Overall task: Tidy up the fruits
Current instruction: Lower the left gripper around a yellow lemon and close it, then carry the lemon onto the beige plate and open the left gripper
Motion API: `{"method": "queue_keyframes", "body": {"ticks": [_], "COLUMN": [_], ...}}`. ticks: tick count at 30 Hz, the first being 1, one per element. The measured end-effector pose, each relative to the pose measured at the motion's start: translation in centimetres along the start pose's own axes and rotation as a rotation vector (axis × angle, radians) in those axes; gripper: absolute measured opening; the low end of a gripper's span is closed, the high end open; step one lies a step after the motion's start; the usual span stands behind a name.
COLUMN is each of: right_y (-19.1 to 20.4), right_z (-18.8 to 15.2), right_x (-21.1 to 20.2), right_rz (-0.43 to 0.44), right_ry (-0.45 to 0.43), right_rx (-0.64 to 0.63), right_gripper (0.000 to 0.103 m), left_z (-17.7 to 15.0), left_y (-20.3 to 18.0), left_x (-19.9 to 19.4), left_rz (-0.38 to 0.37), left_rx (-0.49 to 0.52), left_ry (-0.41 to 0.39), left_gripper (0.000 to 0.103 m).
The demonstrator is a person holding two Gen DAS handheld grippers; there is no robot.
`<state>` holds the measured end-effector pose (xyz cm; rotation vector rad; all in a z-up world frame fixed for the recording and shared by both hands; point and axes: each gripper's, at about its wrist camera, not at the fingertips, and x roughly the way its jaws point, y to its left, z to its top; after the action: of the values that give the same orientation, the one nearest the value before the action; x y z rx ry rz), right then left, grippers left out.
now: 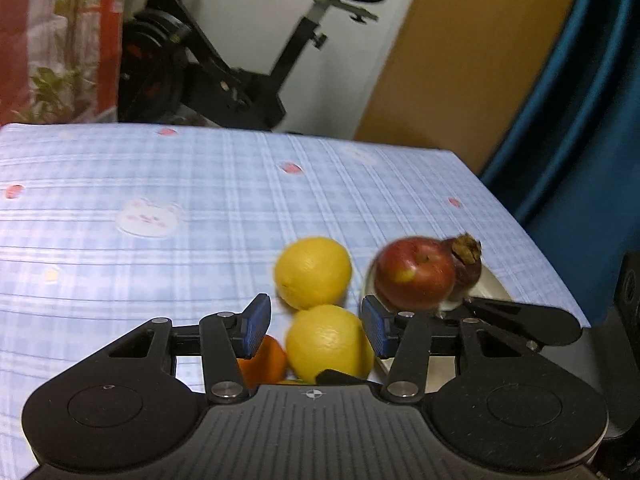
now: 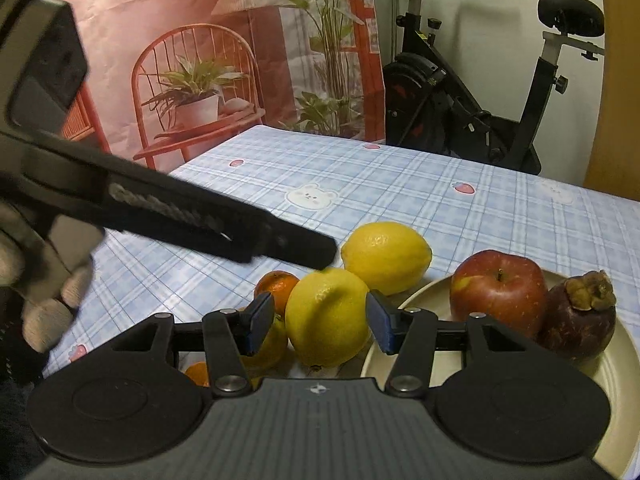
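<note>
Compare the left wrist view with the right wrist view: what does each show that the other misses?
Only the left wrist view shows the blue curtain at the right edge. Only the right wrist view shows the chair-and-plants backdrop, a gloved hand, the whole left gripper from outside and most of the plate. Both share the checked tablecloth, two lemons, an orange, the apple, the mangosteen and the exercise bike.
</note>
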<state>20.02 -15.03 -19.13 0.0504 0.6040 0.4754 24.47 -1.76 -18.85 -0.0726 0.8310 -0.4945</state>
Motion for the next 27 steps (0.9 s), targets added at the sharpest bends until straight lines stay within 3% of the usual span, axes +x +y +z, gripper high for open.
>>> {"method": "queue_keyframes", "body": {"ticks": [5,14,27], "right_y": [-0.2,-1.0,-1.3], "right_z": [0.0,-0.2,-0.3], "right_x": [0.1,0.7,1.8], "right_rz": [0.003,0.009,0.042], "right_ry": [-0.006,0.015,0.032], "right_rx": [0.004,0.045,0.098], "right_gripper": [0.054,0.055,0.058], "left_z": [-0.3,-0.6,-1.0], "left_y": [-0.3,0.3,2.4], "left_x": [1.4,1.3,0.3], "left_rz": [0.003,-0.017,-0.012], "left_rx": [0.02,0.023,-0.059], "left_ry": [0.035,0.021,-0.018], "left_gripper": [0.053,0.053,0.054]}}
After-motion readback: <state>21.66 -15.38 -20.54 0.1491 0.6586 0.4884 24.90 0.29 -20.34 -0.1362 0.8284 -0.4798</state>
